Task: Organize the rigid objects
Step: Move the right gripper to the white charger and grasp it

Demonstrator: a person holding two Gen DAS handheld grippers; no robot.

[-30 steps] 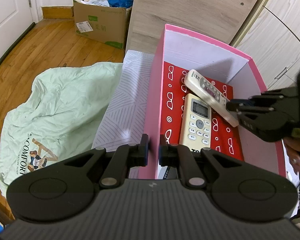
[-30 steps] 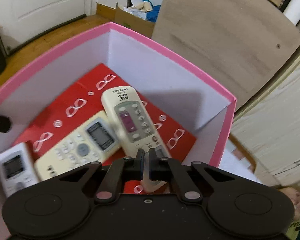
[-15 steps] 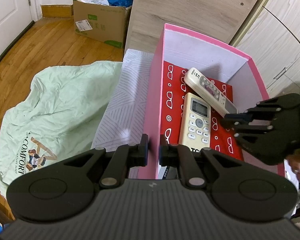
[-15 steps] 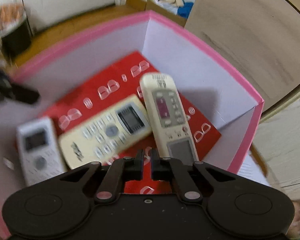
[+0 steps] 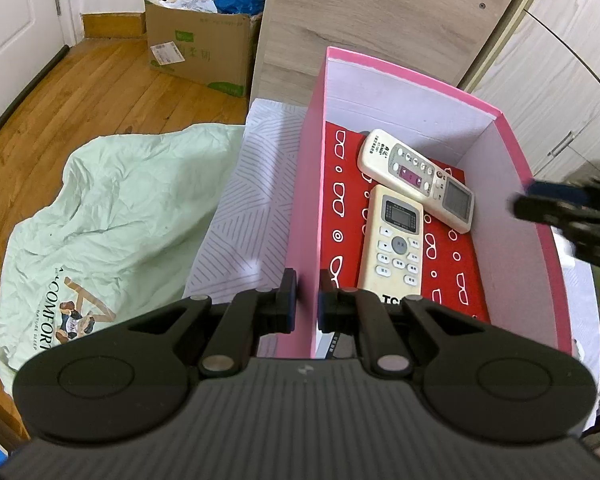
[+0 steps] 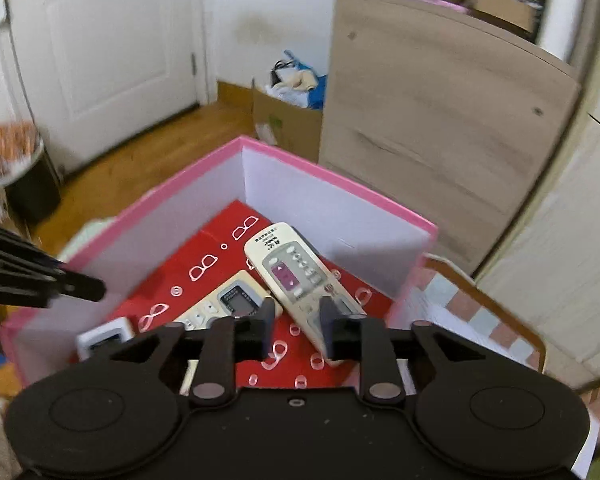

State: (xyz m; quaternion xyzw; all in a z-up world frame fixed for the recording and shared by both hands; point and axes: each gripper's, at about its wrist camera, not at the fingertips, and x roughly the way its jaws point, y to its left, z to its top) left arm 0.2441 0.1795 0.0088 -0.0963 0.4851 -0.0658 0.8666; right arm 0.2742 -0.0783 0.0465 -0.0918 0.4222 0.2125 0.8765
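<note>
A pink box [image 5: 312, 184] with a red patterned floor holds a white remote with a purple panel [image 5: 416, 178], a cream remote [image 5: 394, 240] beside it, and a small white remote [image 6: 106, 336] at the near end. My left gripper [image 5: 306, 304] is shut on the box's left wall, one pad on each side. My right gripper [image 6: 296, 324] hovers above the box's near right part. Its jaws are opening with nothing between them, and the purple-panel remote [image 6: 296, 276] lies below them on the floor. In the left wrist view the right gripper [image 5: 560, 204] shows blurred over the right rim.
Pale green bedding [image 5: 112, 208] and a striped sheet [image 5: 252, 208] lie left of the box. A wooden board [image 5: 380, 32] stands behind it, with a full cardboard carton [image 5: 204, 56] on the wood floor. Wardrobe doors [image 5: 560, 80] are on the right, a black bin [image 6: 28, 188] far left.
My right gripper has risen and drawn back from inside the box towards its right rim, and its jaws have parted. The left gripper has kept its hold on the wall.
</note>
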